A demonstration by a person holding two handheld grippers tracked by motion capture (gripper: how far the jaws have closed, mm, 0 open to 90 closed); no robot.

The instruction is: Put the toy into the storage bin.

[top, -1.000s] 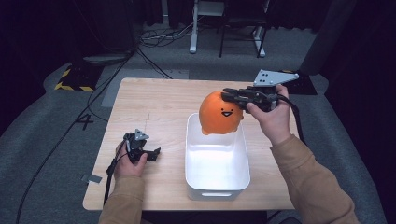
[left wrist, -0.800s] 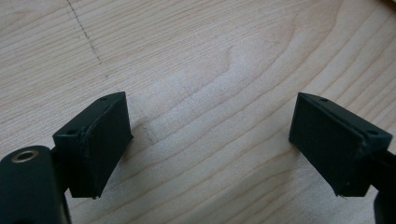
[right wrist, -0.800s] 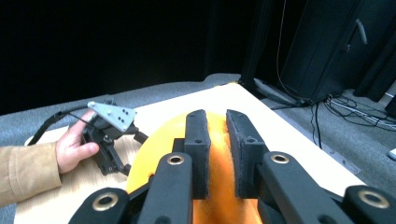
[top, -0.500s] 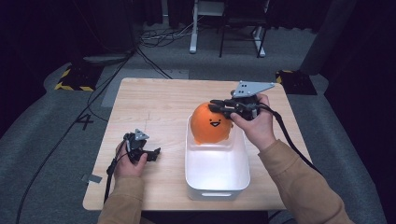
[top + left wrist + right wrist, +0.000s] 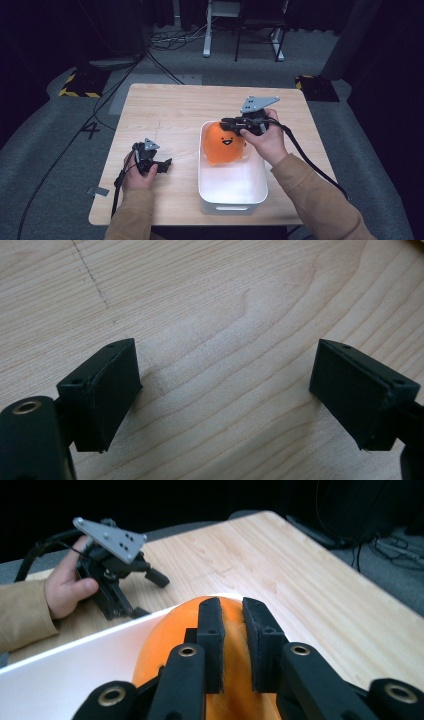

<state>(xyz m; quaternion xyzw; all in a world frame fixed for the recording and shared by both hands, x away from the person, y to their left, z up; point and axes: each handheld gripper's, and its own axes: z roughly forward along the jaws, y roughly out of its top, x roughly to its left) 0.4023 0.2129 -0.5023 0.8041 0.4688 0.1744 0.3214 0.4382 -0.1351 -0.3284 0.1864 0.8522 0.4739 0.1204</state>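
An orange plush ball with a smiling face (image 5: 225,143) sits in the far end of the white bin (image 5: 233,202). My right gripper (image 5: 226,122) is shut on a pinch of the plush's top. In the right gripper view the two black jaws clamp a fold of the orange plush (image 5: 165,637) above the bin's white wall (image 5: 60,672). My left gripper (image 5: 166,163) rests on the table left of the bin, open and holding nothing. In the left gripper view its black pads (image 5: 107,390) stand wide apart over bare wood.
The wooden table (image 5: 175,107) has free room behind and to the left of the bin. Cables trail from both grippers off the table's near side. Beyond the table are grey floor, cables and chair legs (image 5: 240,35).
My right gripper has moved left and down with the plush, from above the bin's far right edge into the bin. The left gripper has stayed still.
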